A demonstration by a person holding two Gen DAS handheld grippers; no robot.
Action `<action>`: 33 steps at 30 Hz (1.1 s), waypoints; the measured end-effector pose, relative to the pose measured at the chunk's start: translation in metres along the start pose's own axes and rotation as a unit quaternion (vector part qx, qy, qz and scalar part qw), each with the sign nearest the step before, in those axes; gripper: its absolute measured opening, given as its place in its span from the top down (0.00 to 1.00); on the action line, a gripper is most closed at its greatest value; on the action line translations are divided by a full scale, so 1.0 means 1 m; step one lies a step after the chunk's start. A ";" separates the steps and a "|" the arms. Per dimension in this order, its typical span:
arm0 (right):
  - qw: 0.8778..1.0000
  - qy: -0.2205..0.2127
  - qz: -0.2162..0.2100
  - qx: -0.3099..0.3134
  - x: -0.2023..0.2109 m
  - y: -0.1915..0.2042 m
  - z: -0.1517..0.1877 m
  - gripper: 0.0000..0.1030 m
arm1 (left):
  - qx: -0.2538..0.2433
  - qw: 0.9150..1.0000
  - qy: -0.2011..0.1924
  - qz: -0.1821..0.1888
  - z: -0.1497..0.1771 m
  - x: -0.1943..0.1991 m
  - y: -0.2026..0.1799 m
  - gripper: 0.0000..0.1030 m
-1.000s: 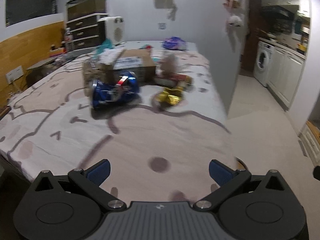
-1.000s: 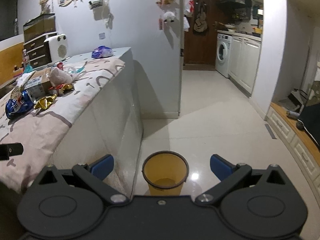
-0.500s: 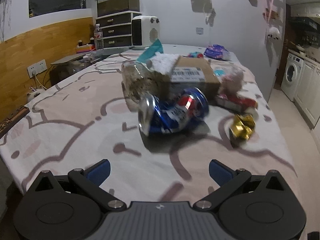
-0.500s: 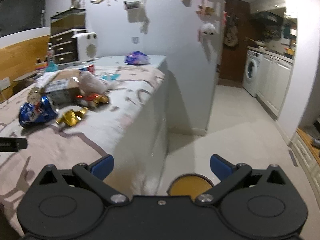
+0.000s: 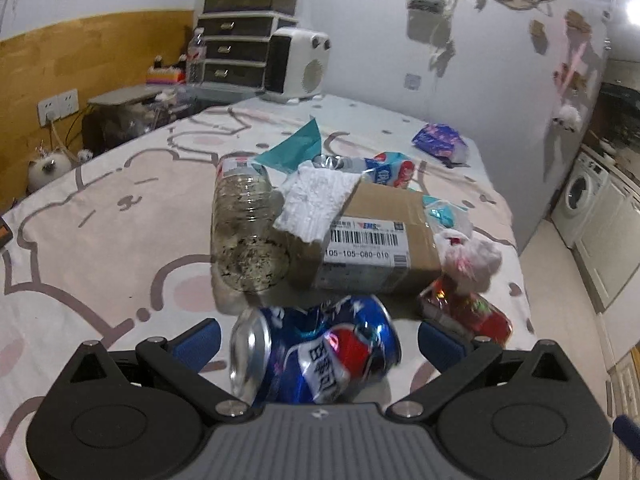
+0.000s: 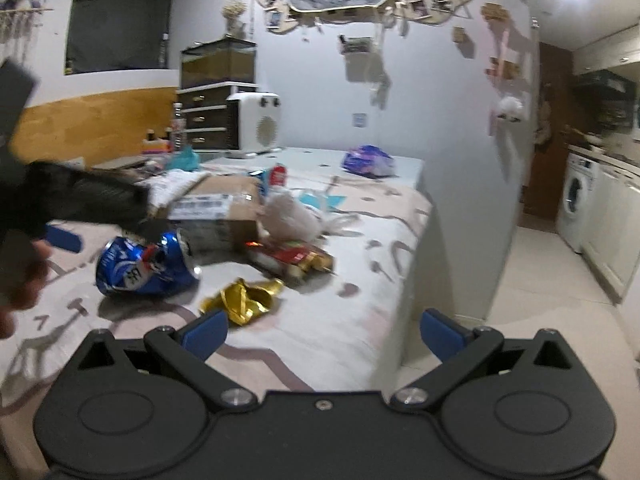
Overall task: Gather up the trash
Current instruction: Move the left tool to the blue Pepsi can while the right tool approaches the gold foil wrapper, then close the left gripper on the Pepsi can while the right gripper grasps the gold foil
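A crushed blue Pepsi can [image 5: 316, 354] lies on its side on the pink patterned table [image 5: 120, 216]. My left gripper [image 5: 318, 338] is open, and the can sits between its blue fingertips. The can also shows in the right wrist view [image 6: 144, 266], with the left gripper [image 6: 64, 216] over it. My right gripper [image 6: 324, 330] is open and empty above the table's near right part. A gold foil wrapper [image 6: 244, 298] lies just beyond its left fingertip. A red snack wrapper [image 6: 292, 258] lies behind that.
Behind the can are a clear plastic bottle [image 5: 248, 232], a cardboard box [image 5: 372, 240] with white foam [image 5: 316, 204], a pink-white bag [image 5: 468, 258] and a purple packet [image 5: 440, 140]. The table's right edge [image 6: 416, 240] drops to a tiled floor [image 6: 540, 280].
My left gripper has moved forward until the can lies between its fingers. My right gripper has swung left and up from the floor and the orange bin toward the table.
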State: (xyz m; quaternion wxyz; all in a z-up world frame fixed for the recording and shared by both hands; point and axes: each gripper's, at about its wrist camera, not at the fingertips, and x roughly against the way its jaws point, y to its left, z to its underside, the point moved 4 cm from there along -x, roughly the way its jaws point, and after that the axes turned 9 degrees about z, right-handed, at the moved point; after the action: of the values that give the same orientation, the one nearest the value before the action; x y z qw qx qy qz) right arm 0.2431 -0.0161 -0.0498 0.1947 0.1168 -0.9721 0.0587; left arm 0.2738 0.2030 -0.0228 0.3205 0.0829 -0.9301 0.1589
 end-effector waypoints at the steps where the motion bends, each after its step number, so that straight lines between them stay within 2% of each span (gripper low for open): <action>1: 1.000 -0.003 -0.005 0.002 -0.003 0.001 -0.001 0.00 | 0.005 1.000 0.006 -0.001 -0.002 -0.005 -0.001 0.00; 8: 0.999 0.016 -0.038 0.009 -0.025 0.012 -0.009 0.00 | 0.028 0.998 0.033 -0.035 -0.004 -0.038 0.003 0.00; 13: 0.997 0.018 -0.068 0.039 -0.033 0.028 -0.011 0.00 | 0.047 0.997 0.045 -0.030 0.000 -0.046 0.013 0.00; 14: 0.996 0.016 -0.071 0.042 -0.034 0.030 -0.011 0.03 | 0.049 0.997 0.044 -0.029 0.000 -0.046 0.015 0.00; 15: 0.996 0.014 -0.073 0.050 -0.035 0.034 -0.011 0.12 | 0.050 0.997 0.042 -0.029 0.000 -0.046 0.015 0.00; 17: 0.994 0.014 -0.078 0.071 -0.037 0.042 -0.011 0.22 | 0.049 0.998 0.035 -0.030 0.001 -0.043 0.017 0.00; 21: 0.988 0.005 -0.100 0.115 -0.037 0.059 -0.006 0.24 | 0.061 0.998 0.009 -0.018 0.007 -0.034 0.023 0.00; 23: 0.985 0.005 -0.102 0.137 -0.040 0.067 -0.003 0.26 | 0.063 0.998 -0.007 0.002 0.009 -0.027 0.024 0.01; 25: 0.983 0.008 -0.100 0.152 -0.043 0.074 -0.001 0.29 | 0.061 0.998 -0.005 0.013 0.010 -0.025 0.023 0.06; 29: 0.978 0.020 -0.103 0.179 -0.052 0.087 0.004 0.44 | 0.060 0.998 -0.006 0.022 0.011 -0.022 0.022 0.07; 33: 0.979 0.025 -0.088 0.183 -0.059 0.094 0.004 0.48 | 0.061 0.998 -0.015 0.027 0.014 -0.017 0.022 0.07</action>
State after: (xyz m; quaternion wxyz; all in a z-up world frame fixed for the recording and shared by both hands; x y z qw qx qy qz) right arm 0.2711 0.0857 -0.0833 0.1983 0.2341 -0.9257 0.2213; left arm 0.2731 0.2198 -0.0491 0.2964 0.0791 -0.9254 0.2226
